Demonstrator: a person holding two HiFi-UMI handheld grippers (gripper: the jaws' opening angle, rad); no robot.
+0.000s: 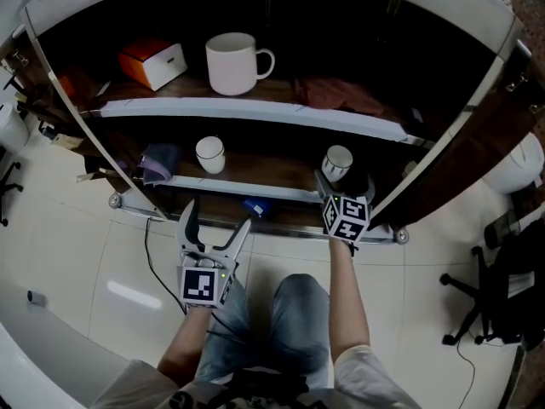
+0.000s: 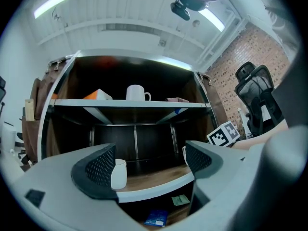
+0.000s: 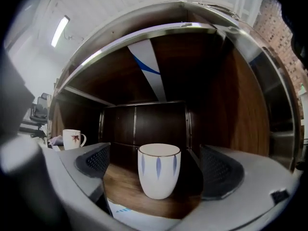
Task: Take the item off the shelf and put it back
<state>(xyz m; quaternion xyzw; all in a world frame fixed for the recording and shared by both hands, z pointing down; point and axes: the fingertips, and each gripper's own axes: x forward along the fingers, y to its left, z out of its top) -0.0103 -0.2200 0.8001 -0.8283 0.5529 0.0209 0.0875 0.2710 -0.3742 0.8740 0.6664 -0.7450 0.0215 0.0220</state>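
Right gripper point(image 3: 154, 160) jaws spread wide either side of the striped cup point(image 3: 159, 173) on the shelf point(image 3: 124, 186) — pads clear of it — left gripper point(image 2: 150, 158) open, empty.

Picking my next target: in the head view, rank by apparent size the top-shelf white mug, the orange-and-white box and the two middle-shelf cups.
1. white mug, though it sits nearer the camera.
2. orange-and-white box.
3. left cup and right cup: alike, unranked.

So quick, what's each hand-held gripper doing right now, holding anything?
Left hand-held gripper: open, empty.
Right hand-held gripper: open, blue-striped cup between its jaws, not gripped.
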